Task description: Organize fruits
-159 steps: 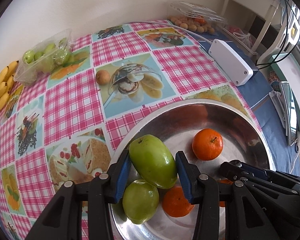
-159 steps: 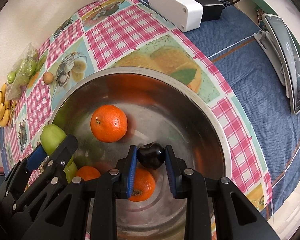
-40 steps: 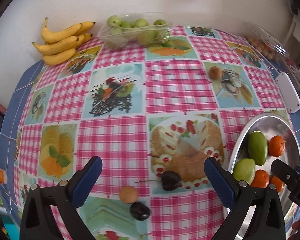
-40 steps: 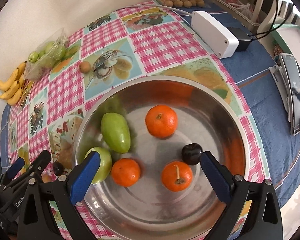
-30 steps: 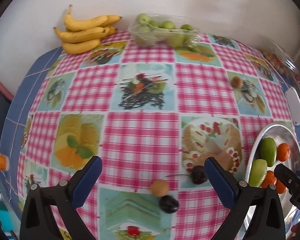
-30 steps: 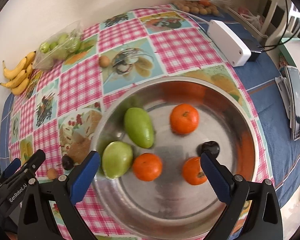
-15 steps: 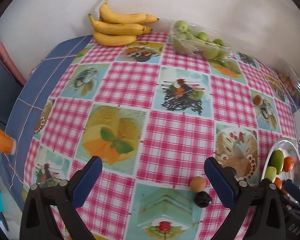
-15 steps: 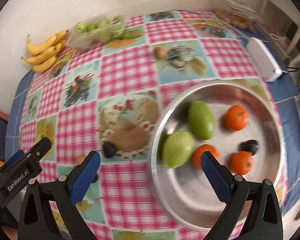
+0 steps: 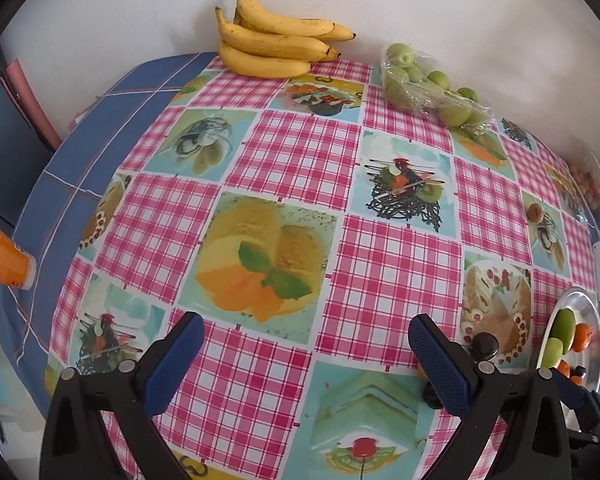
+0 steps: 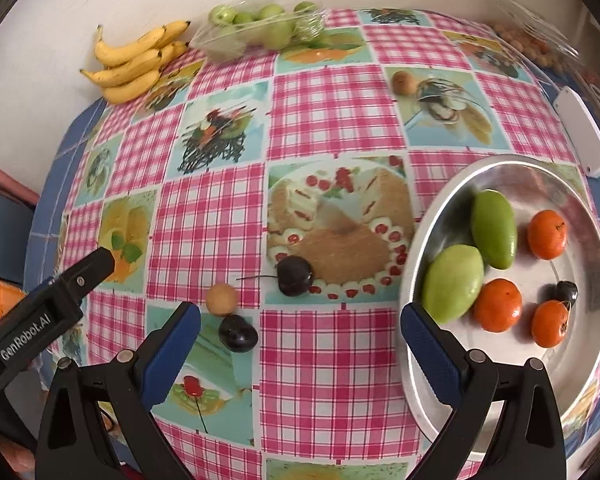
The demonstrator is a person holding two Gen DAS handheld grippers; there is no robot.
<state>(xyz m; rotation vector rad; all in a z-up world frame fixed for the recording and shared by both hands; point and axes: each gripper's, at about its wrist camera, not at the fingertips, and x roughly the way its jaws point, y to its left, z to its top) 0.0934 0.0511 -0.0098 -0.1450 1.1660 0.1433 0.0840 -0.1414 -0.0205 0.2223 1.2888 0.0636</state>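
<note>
A steel bowl (image 10: pixel 428 412) at the right holds two green mangoes (image 10: pixel 493 233), three oranges (image 10: pixel 497 310) and a dark cherry (image 10: pixel 566 291); it also shows in the left wrist view (image 9: pixel 594 320). On the cloth lie a stemmed dark cherry (image 10: pixel 295 276), a small tan fruit (image 10: pixel 221 299) and a dark plum (image 10: pixel 238 334). My right gripper (image 10: pixel 300 344) is open and empty above the cloth, just right of the plum. My left gripper (image 9: pixel 306 354) is open and empty over the table's left part; its right finger partly hides those loose fruits.
Bananas (image 9: pixel 272 46) and a clear tray of green fruit (image 9: pixel 428 88) lie at the wall. A brown fruit (image 10: pixel 404 82) sits at the back. A white box (image 10: pixel 584 136) is behind the bowl. An orange cup (image 9: pixel 0 260) stands left. The table edge is at the left.
Both grippers have let go of their fruit in the bowl, opened wide, and swung left and back from the bowl. The left now looks over the table's left part.
</note>
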